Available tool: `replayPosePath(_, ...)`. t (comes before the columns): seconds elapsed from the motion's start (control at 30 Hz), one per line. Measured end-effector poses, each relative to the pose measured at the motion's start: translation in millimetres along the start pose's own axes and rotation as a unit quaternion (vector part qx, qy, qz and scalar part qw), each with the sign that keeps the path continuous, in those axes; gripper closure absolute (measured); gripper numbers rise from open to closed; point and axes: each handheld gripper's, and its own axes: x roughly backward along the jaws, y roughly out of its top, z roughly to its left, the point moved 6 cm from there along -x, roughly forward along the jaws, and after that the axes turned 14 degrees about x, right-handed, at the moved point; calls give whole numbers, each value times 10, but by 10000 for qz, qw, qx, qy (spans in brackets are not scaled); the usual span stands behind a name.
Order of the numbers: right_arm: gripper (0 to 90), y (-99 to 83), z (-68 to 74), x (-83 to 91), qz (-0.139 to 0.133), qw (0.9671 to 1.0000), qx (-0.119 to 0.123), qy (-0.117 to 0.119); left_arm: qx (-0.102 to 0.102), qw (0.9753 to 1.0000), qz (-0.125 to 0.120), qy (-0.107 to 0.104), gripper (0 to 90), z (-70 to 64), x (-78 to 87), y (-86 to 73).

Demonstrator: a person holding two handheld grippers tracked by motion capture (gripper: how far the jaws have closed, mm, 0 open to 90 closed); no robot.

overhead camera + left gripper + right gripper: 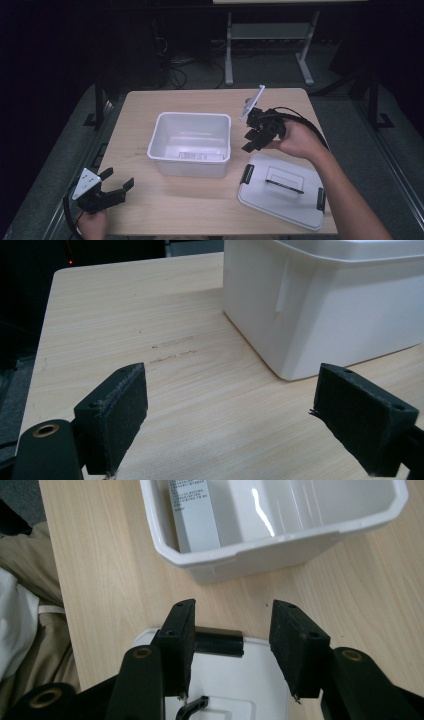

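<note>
A white plastic bin [191, 142] stands open in the middle of the wooden table; its wall [320, 305] and inside [280, 510] show in the gripper views. Its grey-white lid [282, 192], with black latches and a handle, lies flat to the bin's right, and a black latch [219, 644] on it shows under the right jaws. My right gripper [252, 137] hovers open above the gap between bin and lid, empty [232, 647]. At the front left corner my left gripper [120, 182] is open and empty [230, 415], low over the table, aimed at the bin.
A printed label [195, 515] lies on the bin's inner wall. The table edge [95, 200] drops off just left of my left gripper. Dark floor, cables and a table frame [229, 50] lie beyond the far edge. A person's trouser leg [25, 610] is beside the table.
</note>
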Motion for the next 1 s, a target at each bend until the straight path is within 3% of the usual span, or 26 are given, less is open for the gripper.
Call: replayPosePath(1.0, 514, -767, 196, 95, -160, 9984, -516, -176, -37, 10000, 11, 34, 133, -11, -10, -4)
